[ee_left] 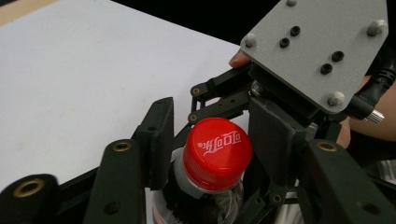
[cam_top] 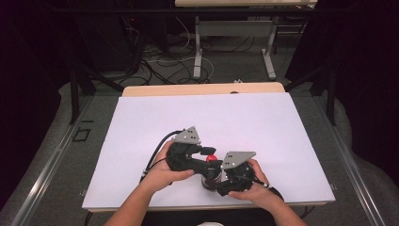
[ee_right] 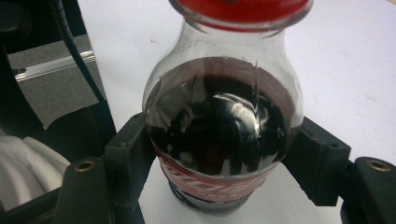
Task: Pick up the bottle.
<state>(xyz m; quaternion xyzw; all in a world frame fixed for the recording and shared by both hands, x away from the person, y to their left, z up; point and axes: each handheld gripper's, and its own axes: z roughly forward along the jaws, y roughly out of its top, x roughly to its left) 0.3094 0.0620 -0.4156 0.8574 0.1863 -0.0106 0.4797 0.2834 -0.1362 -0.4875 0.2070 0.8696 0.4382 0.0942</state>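
If you twist the red cap (ee_left: 217,153) too fast, the cola bottle (ee_right: 219,135) can turn inside your right gripper (ee_right: 219,163) or tip on the white table (cam_top: 244,117), and the dark drink may foam out. The bottle stands near the table's front edge, between your hands. Your right gripper is clamped on the bottle's body. Your left gripper (ee_left: 210,144) is narrow around the cap; I cannot tell if both pads already press it.
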